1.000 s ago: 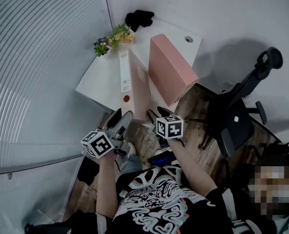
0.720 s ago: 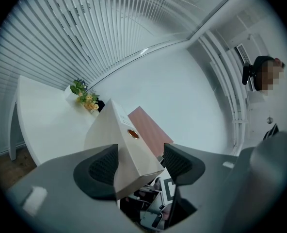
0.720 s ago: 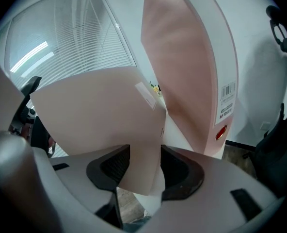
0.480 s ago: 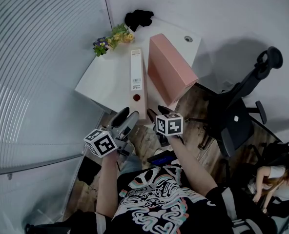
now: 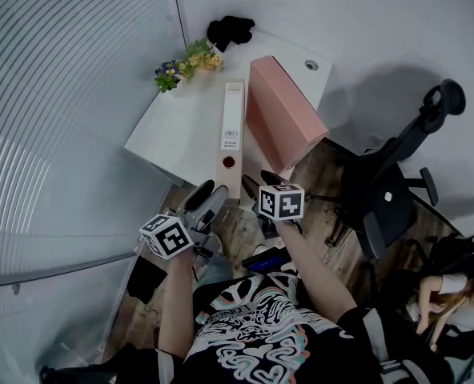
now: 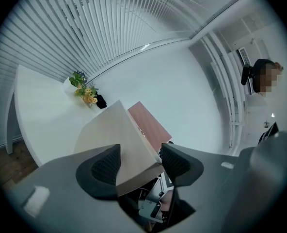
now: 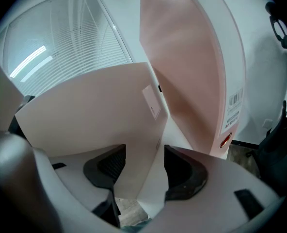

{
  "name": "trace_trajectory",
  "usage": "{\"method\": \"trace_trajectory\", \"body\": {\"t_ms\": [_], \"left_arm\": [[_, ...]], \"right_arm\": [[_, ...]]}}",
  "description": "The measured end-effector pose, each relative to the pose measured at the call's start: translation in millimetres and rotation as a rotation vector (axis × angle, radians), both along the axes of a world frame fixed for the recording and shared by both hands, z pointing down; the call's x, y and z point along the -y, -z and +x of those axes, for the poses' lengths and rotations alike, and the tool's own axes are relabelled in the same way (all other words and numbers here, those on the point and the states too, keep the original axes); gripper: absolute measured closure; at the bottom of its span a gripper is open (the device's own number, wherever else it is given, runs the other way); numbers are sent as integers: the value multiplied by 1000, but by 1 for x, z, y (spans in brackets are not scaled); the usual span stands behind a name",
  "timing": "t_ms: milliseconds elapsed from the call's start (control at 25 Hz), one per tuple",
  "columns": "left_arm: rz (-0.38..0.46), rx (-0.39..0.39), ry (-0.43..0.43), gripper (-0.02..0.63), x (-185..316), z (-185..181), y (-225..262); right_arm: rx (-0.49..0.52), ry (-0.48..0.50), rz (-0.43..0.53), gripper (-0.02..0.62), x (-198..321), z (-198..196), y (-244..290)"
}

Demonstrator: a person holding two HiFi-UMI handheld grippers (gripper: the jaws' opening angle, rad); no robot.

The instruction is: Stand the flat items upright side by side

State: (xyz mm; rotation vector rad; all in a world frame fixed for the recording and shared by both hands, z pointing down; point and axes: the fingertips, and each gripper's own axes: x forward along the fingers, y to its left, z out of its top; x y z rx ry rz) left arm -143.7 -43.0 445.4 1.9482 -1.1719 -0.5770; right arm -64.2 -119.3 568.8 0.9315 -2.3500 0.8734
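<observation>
Since the beige binder (image 5: 233, 130) stands upright beside the pink binder (image 5: 285, 118) at the near edge of the desk (image 5: 173, 130), both jaw pairs straddle its corner unpressed, the right gripper (image 7: 143, 154) having just widened to release, the left gripper (image 6: 139, 154) just narrowing, likely steadying.

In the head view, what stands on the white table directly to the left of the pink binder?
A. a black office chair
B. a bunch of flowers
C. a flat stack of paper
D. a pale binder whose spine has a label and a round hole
D: the pale binder stands upright beside the pink binder, while the flowers are at the far corner.
</observation>
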Motion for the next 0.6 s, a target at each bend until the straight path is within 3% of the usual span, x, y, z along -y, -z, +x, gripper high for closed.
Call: {"method": "trace_trajectory", "body": {"t_ms": [200, 600], "left_arm": [[4, -38, -8, 357, 1, -6, -4], [41, -41, -72, 357, 7, -18, 1]], "right_arm": [[46, -23, 22, 354, 12, 0, 22], [166, -67, 79, 358, 24, -13, 85]]}}
